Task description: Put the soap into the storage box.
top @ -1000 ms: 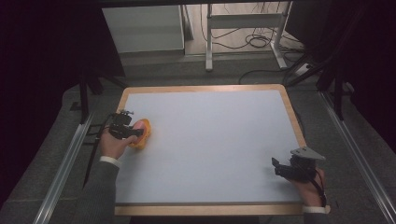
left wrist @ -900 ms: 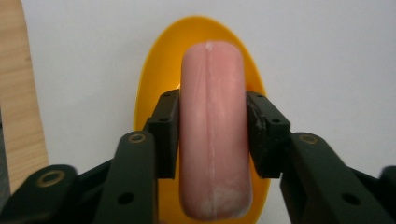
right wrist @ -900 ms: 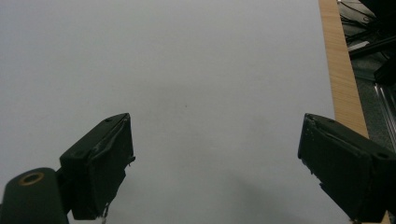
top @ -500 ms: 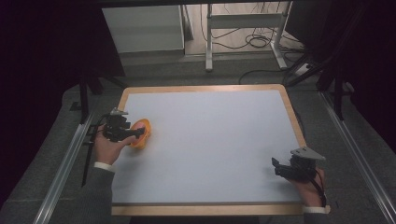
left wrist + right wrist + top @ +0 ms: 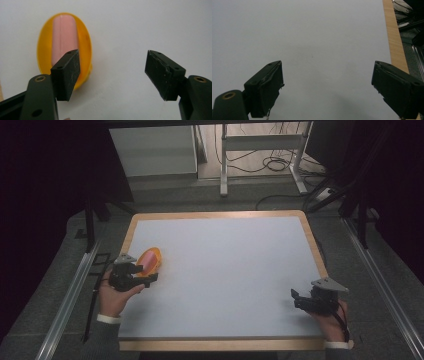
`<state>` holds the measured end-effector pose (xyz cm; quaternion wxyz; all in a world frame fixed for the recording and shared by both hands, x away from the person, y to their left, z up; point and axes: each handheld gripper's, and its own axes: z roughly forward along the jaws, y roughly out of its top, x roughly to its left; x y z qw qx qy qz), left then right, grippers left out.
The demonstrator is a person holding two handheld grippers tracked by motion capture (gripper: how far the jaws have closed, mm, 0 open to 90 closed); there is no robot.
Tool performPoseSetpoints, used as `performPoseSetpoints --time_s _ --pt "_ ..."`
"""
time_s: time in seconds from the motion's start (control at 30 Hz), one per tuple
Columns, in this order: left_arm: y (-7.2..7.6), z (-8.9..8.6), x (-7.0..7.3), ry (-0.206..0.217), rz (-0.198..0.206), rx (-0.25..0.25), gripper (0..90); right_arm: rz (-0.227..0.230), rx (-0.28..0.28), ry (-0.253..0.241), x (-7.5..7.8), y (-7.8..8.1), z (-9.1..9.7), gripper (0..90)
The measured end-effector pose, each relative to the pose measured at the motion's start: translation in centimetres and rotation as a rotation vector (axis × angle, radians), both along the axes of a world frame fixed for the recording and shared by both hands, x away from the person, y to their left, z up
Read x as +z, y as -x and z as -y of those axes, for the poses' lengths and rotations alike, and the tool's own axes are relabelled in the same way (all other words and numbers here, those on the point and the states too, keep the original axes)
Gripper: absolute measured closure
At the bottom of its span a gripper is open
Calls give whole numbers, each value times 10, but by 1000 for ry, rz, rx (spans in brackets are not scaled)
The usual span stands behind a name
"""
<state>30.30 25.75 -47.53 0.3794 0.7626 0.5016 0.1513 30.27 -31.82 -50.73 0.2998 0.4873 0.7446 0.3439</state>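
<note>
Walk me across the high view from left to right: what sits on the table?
Left gripper → orange oval dish holding a pink block → bare white tabletop → right gripper.

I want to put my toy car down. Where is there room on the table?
Nearly everywhere: the white table is bare between the orange dish by the left gripper and the right gripper. It is crowded at that dish.
</note>
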Motion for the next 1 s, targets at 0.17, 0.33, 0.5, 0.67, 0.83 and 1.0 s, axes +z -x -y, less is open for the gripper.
performPoseSetpoints --time_s 0.17,0.33,0.5,0.67,0.83,1.0 --pt "14 1 -13 4 -10 -15 285 -1 0 3 0 0 0 101" --pt "22 1 -31 4 -34 -9 277 -1 0 2 0 0 -1 102" --pt "25 -1 -39 -4 -41 14 278 -4 0 5 -1 0 -1 101" --pt "26 -2 -44 1 -56 11 277 -5 1 8 -1 -1 -2 101" --pt "25 -1 -45 3 -57 7 275 -1 8 11 -1 -1 -4 102" --pt "24 -2 -45 1 -56 9 270 1 13 5 0 -2 -5 101"
